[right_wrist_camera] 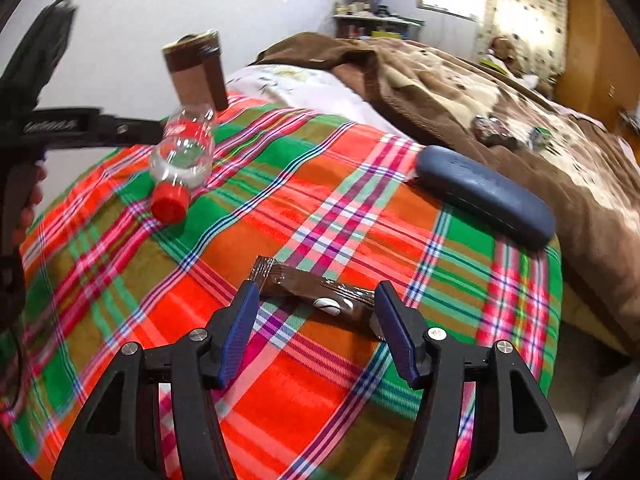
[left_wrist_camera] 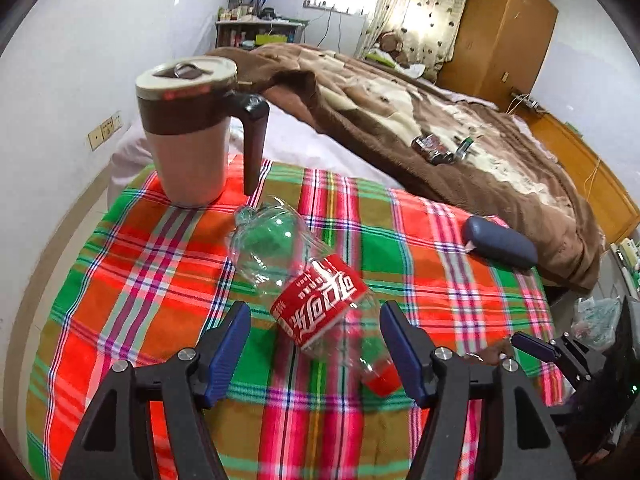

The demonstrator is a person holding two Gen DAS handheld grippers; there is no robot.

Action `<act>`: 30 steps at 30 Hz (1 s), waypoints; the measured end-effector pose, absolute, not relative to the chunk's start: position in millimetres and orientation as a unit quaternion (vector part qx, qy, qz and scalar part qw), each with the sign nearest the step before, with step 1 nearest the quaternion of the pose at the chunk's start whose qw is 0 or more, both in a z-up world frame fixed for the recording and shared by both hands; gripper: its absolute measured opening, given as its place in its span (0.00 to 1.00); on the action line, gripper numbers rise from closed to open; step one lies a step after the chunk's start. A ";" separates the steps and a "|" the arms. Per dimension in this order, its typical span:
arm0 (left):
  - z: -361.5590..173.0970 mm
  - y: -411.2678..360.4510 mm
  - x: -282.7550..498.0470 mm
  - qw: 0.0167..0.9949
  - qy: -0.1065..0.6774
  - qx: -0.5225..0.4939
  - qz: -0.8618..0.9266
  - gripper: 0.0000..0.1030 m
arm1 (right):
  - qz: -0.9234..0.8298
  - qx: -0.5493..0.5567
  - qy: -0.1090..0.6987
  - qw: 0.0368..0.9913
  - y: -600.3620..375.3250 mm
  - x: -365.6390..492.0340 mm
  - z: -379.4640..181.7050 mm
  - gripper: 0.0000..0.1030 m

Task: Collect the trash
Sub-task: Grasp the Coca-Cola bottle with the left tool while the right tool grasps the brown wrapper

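An empty clear cola bottle with a red label and red cap lies on its side on the plaid cloth. My left gripper stands open astride its lower half; the left pad is clear of it and the right pad sits close by the neck. In the right wrist view the same bottle lies at the far left. A flat brown snack wrapper lies on the cloth between the fingers of my right gripper, which is open and not pressing on it.
A lidded mug with a dark handle stands behind the bottle. A dark blue glasses case lies at the cloth's right edge. Beyond is a brown blanket with small wrappers on it. A wall runs along the left.
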State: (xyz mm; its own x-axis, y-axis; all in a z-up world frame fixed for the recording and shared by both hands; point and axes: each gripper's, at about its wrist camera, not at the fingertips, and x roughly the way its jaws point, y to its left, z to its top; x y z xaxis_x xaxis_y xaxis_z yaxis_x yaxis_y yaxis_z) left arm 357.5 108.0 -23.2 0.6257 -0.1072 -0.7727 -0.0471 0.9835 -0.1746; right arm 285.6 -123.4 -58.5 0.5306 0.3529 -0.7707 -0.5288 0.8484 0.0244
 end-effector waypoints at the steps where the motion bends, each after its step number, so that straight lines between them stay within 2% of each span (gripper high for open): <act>1: -27.4 108.0 362.9 0.894 0.438 -0.092 -0.014 0.65 | 0.258 -0.110 0.415 0.866 -122.9 287.2 -59.8 0.60; 8: -40.1 100.2 382.3 0.888 0.448 -0.101 -0.022 0.66 | 0.281 -0.112 0.435 0.848 -121.7 301.0 -66.3 0.62; 9: -42.3 97.3 385.2 0.886 0.452 -0.098 -0.020 0.66 | 0.288 -0.111 0.440 0.843 -120.6 302.7 -68.2 0.64; 17: -55.5 84.4 395.9 0.881 0.465 -0.088 -0.025 0.66 | 0.276 -0.112 0.439 0.848 -118.6 298.3 -68.0 0.64; 19: -59.6 84.1 398.8 0.878 0.469 -0.092 -0.024 0.66 | 0.271 -0.105 0.438 0.851 -120.7 297.5 -67.6 0.59; 23: -63.4 82.2 401.8 0.877 0.471 -0.093 -0.020 0.66 | 0.259 -0.089 0.438 0.856 -126.4 300.5 -67.3 0.39; 25: -64.2 81.9 401.7 0.878 0.468 -0.099 -0.022 0.65 | 0.258 -0.083 0.439 0.857 -128.1 301.1 -67.5 0.35; 30: -65.0 82.4 398.9 0.878 0.465 -0.109 -0.027 0.65 | 0.250 -0.075 0.438 0.860 -129.4 301.4 -67.3 0.18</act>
